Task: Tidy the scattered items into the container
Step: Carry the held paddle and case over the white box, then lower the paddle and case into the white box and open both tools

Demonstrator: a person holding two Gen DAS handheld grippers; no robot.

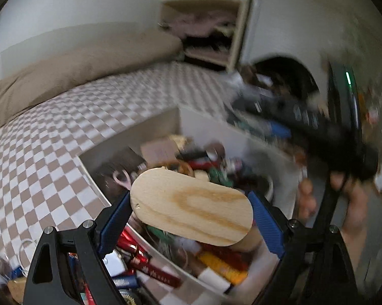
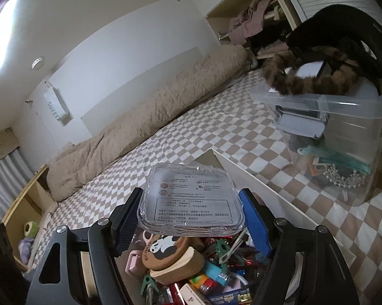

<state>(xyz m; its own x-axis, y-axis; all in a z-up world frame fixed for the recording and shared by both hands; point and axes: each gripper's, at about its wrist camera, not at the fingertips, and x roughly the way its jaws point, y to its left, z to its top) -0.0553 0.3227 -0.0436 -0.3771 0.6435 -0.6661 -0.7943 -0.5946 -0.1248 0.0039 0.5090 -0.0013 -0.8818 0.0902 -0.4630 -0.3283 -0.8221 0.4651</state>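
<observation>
My left gripper is shut on an oval wooden board, with a blue pad against each end. It hangs over a white box filled with several small items. My right gripper is shut on a clear plastic case with a printed label, held flat between the pads. Under it the same white box shows a wooden panda piece, clips and small packets. In the left wrist view the right gripper's black body is blurred at the right, with a person's hand on it.
The box lies on a brown-and-white checkered bed cover. A clear plastic bin with a furry headband on top stands at the right. A beige blanket runs along the wall. An open wardrobe is behind.
</observation>
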